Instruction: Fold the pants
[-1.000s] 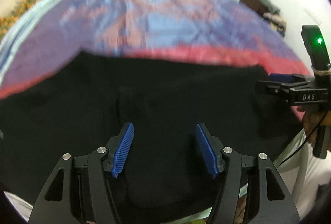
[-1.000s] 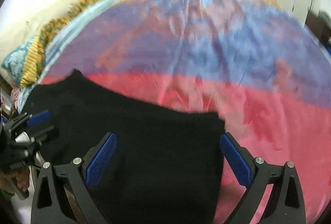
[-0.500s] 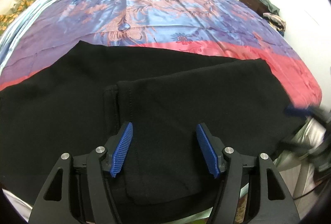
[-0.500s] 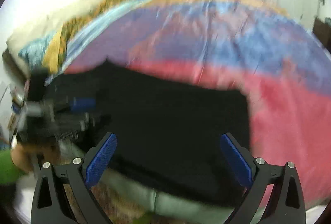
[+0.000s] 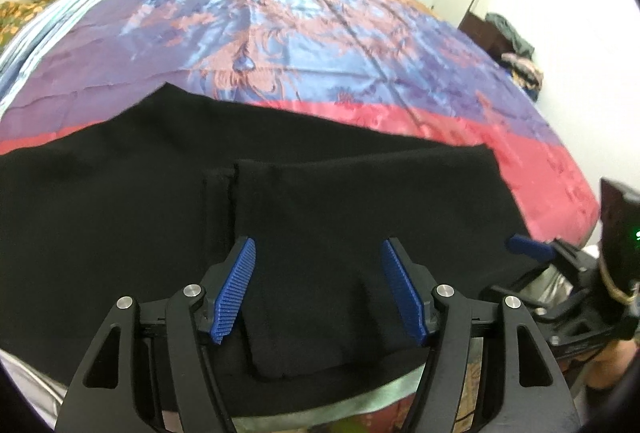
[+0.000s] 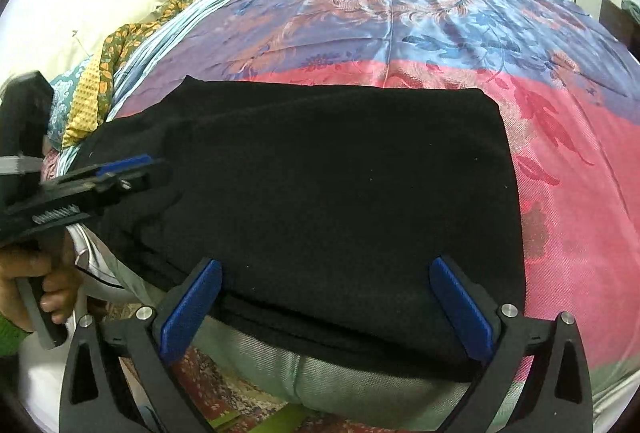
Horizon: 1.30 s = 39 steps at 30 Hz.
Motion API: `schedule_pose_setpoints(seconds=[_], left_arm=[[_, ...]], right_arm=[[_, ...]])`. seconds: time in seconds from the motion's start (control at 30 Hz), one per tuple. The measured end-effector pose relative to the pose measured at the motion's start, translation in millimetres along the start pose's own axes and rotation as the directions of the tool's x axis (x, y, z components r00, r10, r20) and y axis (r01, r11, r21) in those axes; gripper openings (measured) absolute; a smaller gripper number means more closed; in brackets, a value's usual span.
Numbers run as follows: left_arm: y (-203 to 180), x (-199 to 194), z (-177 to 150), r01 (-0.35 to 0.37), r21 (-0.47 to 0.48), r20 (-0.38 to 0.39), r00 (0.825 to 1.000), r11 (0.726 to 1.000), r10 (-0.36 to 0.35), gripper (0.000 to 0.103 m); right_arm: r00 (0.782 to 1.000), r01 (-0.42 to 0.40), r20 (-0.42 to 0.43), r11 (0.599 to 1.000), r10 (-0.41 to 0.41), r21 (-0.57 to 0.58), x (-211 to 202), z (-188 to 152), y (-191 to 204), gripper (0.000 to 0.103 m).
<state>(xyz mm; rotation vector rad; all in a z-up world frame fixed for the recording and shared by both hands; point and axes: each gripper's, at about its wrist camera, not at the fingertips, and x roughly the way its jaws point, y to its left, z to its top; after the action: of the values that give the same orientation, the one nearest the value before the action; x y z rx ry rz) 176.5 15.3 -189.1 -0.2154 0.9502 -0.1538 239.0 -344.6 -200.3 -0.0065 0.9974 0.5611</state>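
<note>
where it was off right, the right gripper (image 6: 326, 303) now straddles the pants (image 6: 320, 193).

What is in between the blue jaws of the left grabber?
Only the black pants, lying loose under the open left gripper; its jaws aren't pinching them. The left wrist view shows it.

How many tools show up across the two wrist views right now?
2. The left tool hangs open over the near edge of the black pants and shows again at the right view's left edge. The right tool stands open at the pants' right end.
</note>
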Motion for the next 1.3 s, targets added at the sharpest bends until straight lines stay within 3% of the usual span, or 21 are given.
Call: schedule_pose_setpoints(seconds=[0.2, 0.43, 0.67, 0.77, 0.9, 1.0, 1.07, 1.17, 1.23, 1.3], left_arm=[[-1.8, -24.1, 2.2, 0.016, -0.017, 0.053, 0.998, 1.0, -0.015, 0.068], [7.1, -37.9, 3.7, 0.022, -0.057, 0.064, 0.998, 0.998, -0.018, 0.068], [49.7, -62.7, 11.3, 0.011, -0.153, 0.078, 0.997, 0.988, 0.001, 0.069], [94.8, -81.6, 17.2, 0.011, -0.258, 0.112, 0.994, 0.966, 0.019, 0.07], [173.0, -109.0, 17.6, -0.018, -0.431, 0.145, 0.986, 0.902, 0.088, 0.071], [233.6, -126.7, 10.4, -0.058, -0.546, 0.144, 0.976, 0.835, 0.162, 0.071], [266.3, -130.6, 5.5, -0.09, -0.592, 0.116, 0.974, 0.801, 0.195, 0.071], [299.9, -119.9, 2.3, -0.194, -0.594, 0.015, 0.967, 0.78, 0.253, 0.071], [317.0, -104.7, -1.1, -0.212, -0.593, -0.045, 0.972, 0.777, 0.231, 0.071], [326.6, -91.6, -3.5, -0.183, -0.606, -0.08, 0.982, 0.774, 0.17, 0.071]], right_arm=[[1.0, 0.004, 0.009, 1.0, -0.004, -0.005, -0.5, -1.8, 1.0, 0.103], [1.0, 0.008, 0.015, 1.0, -0.008, -0.011, 0.0, -2.5, 0.8, 0.103], [1.0, 0.008, 0.016, 1.0, -0.008, -0.012, 0.4, -2.8, 1.1, 0.103], [1.0, 0.007, 0.018, 1.0, -0.007, -0.012, 0.5, -3.2, 1.1, 0.103], [1.0, 0.005, 0.021, 1.0, -0.005, -0.013, 0.5, -2.9, 0.8, 0.103], [1.0, 0.005, 0.021, 1.0, -0.005, -0.012, 0.6, -3.1, 0.9, 0.103], [1.0, 0.006, 0.021, 1.0, -0.005, -0.013, 0.7, -3.0, 0.8, 0.103], [1.0, 0.007, 0.019, 1.0, -0.007, -0.01, 1.2, -2.2, 1.3, 0.103], [1.0, 0.01, 0.016, 1.0, -0.009, -0.009, 1.5, -1.1, 1.8, 0.103], [1.0, 0.013, 0.015, 1.0, -0.013, -0.01, 1.6, -0.8, 2.6, 0.103]])
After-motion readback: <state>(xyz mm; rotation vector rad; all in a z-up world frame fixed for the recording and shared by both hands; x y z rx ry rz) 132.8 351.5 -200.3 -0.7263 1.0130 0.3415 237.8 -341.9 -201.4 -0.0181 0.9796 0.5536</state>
